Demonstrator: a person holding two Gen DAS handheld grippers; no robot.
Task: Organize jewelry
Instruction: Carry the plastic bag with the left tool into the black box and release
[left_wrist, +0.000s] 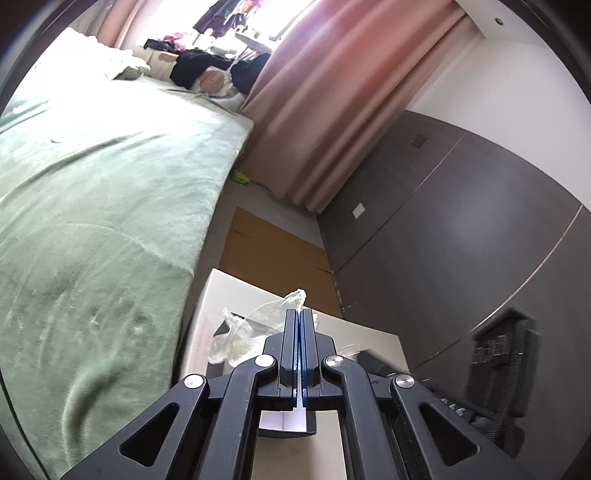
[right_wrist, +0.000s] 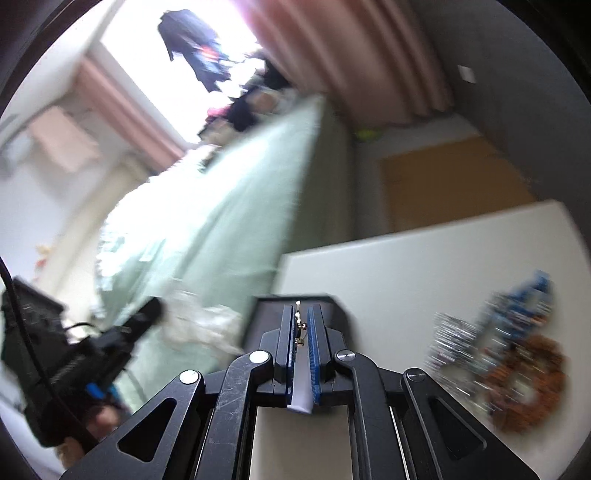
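Note:
In the left wrist view my left gripper (left_wrist: 299, 314) is shut on a clear crumpled plastic bag (left_wrist: 251, 328), held above the white table (left_wrist: 221, 295). In the right wrist view my right gripper (right_wrist: 302, 314) is shut on a small gold piece of jewelry (right_wrist: 301, 325) with a pin end sticking up between the blue pads. A black box (right_wrist: 266, 314) lies just beyond the fingers on the white table (right_wrist: 406, 266). The left gripper (right_wrist: 140, 321) with the bag (right_wrist: 207, 325) shows at the left, blurred.
A pile of blue, silver and brown beaded items (right_wrist: 517, 343) lies at the table's right. A green-covered bed (left_wrist: 92, 203) runs along the left. Brown cardboard (left_wrist: 273, 243) lies on the floor. Pink curtains (left_wrist: 332, 92) and dark cabinet doors (left_wrist: 461, 221) stand behind.

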